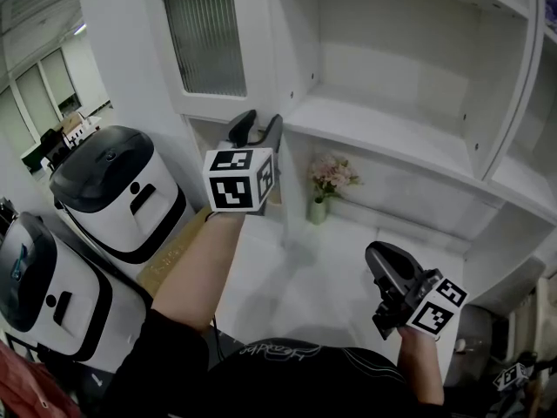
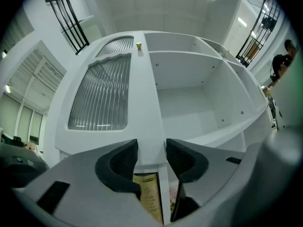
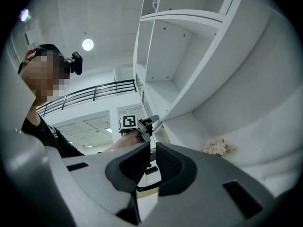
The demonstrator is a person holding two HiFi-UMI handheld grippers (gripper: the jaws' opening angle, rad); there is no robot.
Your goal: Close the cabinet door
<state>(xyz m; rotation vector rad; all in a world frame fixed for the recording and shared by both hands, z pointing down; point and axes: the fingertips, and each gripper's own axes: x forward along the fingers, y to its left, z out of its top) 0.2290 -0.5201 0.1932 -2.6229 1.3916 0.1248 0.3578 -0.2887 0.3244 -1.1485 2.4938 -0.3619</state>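
Observation:
The white cabinet door (image 1: 209,42) with its ribbed glass pane stands swung out to the left of the bare shelves (image 1: 392,138). In the left gripper view the door (image 2: 102,93) fills the upper left, with a small gold knob (image 2: 138,45) on its right stile. My left gripper (image 1: 261,122) is raised at the door's lower right corner. Its jaws (image 2: 151,148) stand wide, and the stile's lower end shows in the gap. I cannot tell if the pads touch it. My right gripper (image 1: 380,255) hangs low at the right, shut (image 3: 150,148) and holding nothing.
A small vase of pink flowers (image 1: 324,185) stands on the white counter under the shelves. Two white and black rounded machines (image 1: 113,190) (image 1: 35,277) stand at the left. A gold-labelled thing (image 2: 149,197) shows below the door's bottom edge.

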